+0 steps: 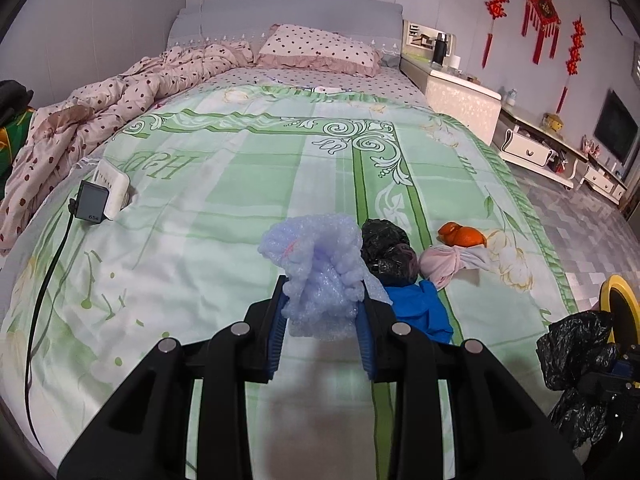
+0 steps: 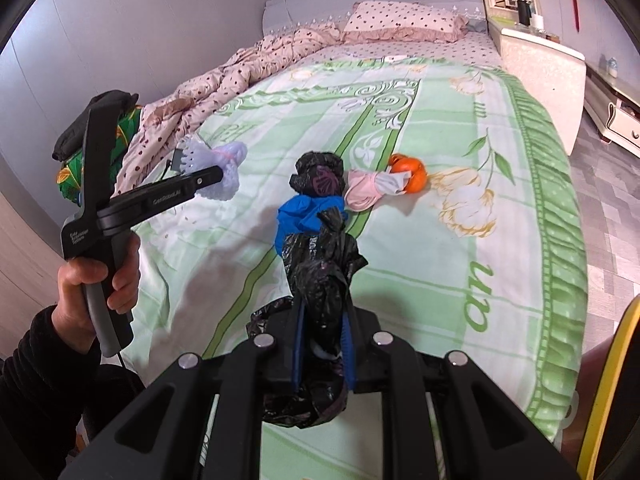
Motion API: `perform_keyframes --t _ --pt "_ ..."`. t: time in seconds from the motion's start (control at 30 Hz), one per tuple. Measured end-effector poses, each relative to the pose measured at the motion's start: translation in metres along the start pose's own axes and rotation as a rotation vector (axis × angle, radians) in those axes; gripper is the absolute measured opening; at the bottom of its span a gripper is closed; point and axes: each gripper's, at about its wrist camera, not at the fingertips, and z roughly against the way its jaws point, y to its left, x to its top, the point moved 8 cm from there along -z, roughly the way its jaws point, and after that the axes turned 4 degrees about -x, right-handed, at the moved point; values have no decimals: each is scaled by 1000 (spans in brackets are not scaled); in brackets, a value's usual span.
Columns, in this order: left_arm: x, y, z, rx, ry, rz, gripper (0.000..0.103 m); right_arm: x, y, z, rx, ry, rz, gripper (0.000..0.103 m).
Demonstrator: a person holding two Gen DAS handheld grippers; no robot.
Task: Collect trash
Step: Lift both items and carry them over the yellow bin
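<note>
The left gripper (image 1: pixel 322 316) is clenched on a wad of pale blue foam wrap (image 1: pixel 316 260), held clear above the bed (image 1: pixel 200 184). The right gripper (image 2: pixel 322 344) grips a crumpled black bag (image 2: pixel 320 268), also lifted off the cover. So two pieces of trash are in hand and, by my reading, neither is binned yet.

Four pieces are left on the bed, clustered near its right edge toward the foot: a second black bag (image 2: pixel 318 174), a blue wad (image 2: pixel 304 214) just in front of it, a pink-and-white bundle (image 2: pixel 370 190) beside them, and orange peel (image 2: pixel 410 172) touching that bundle.

A yellow rim (image 2: pixel 608 380), likely the bin, shows off the bed's right edge at the foot. The floor along that side looks open, giving both hands room to swing right. The charger (image 1: pixel 93 202) and its cable lie near the left edge, well apart from the trash. The quilt (image 1: pixel 100 120) is bunched along the left edge toward the head.
</note>
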Motion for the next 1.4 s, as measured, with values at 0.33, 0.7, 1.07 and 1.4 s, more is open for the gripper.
perform_keyframes --t 0.33,0.7,1.07,1.4 --pt "13 -41 58 -40 -79 -31 29 15 -11 64 -15 -139 -38 14" --pt "24 -95 103 -97 -130 -74 30 31 -28 131 -38 -266 -71 14" --pt "33 -169 141 -179 -165 -133 30 33 -67 202 -109 -379 -111 14" --pt "37 -252 162 -283 -177 -187 30 24 -114 258 -189 -453 -173 14"
